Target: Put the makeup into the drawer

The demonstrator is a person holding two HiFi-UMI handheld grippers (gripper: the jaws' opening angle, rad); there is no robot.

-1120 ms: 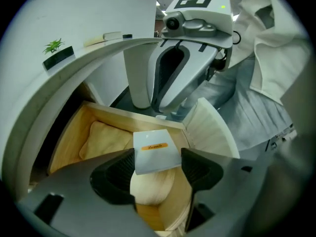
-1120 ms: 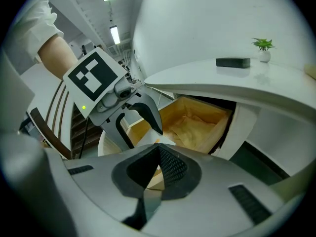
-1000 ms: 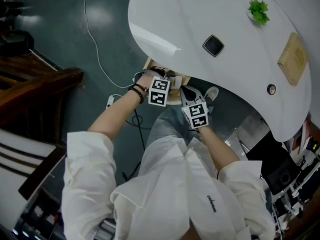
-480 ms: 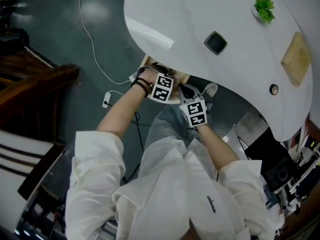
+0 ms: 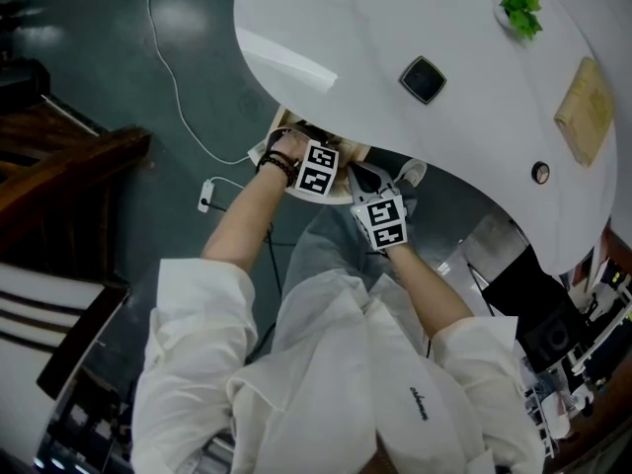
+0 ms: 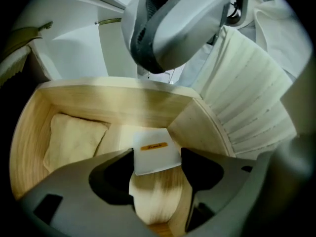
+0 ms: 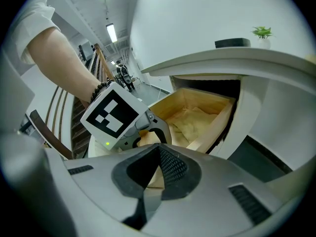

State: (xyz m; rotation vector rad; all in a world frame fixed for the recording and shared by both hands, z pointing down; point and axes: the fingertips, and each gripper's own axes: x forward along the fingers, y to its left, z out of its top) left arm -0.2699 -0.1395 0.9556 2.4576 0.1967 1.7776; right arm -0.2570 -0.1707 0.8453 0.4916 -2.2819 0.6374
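A light wooden drawer point(image 6: 118, 90) stands pulled out from under the white table point(image 5: 415, 28). Inside it, on the left, lies a cream cloth pouch point(image 6: 71, 139). My left gripper point(image 6: 157, 159) points steeply down into the drawer, its jaws wide and shut on a flat white makeup case point(image 6: 155, 152) with a small gold label, just above the drawer floor. In the head view its marker cube point(image 5: 316, 171) sits over the drawer point(image 5: 341, 194). My right gripper point(image 7: 150, 177) hovers beside it in front of the drawer point(image 7: 217, 122), shut and empty.
On the table are a small green plant point(image 5: 520, 13), a black square item point(image 5: 423, 79) and a wooden board point(image 5: 583, 112). A white cable point(image 5: 178, 87) runs over the dark floor. Dark wooden furniture point(image 5: 69, 166) stands at left. A grey shoe point(image 6: 173, 23) is beyond the drawer.
My left gripper has sunk lower into the drawer with the white case between its jaws. The right gripper has stayed where it was.
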